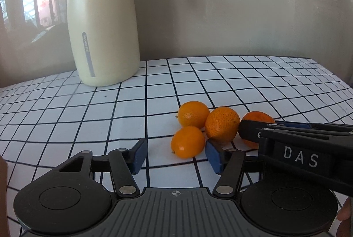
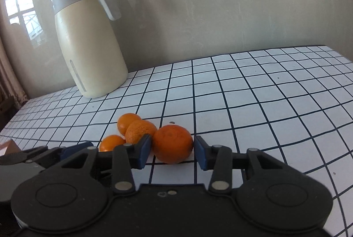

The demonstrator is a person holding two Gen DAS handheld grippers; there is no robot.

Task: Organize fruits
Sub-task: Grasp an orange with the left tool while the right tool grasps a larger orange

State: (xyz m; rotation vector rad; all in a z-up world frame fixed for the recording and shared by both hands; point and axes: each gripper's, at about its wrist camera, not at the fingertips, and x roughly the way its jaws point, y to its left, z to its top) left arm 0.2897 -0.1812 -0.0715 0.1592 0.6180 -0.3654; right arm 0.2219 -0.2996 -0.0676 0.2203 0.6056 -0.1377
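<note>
Several orange fruits lie in a cluster on the grid-patterned table [image 1: 66, 109]. In the left wrist view my left gripper [image 1: 175, 154] is open, with a small smooth fruit [image 1: 187, 142] just beyond its fingertips. Behind it lie another small fruit [image 1: 193, 114] and a rougher one [image 1: 221, 124]. In the right wrist view my right gripper [image 2: 172, 151] is open, its blue pads on either side of the largest orange [image 2: 172, 144], which rests on the table. That orange [image 1: 258, 119] is partly hidden behind the right gripper in the left view.
A tall cream jug with a grey lid and handle [image 1: 102, 23] stands at the back left by the wall; it also shows in the right wrist view [image 2: 88, 42]. The grid table [image 2: 264, 93] stretches to the right. The two grippers are close together.
</note>
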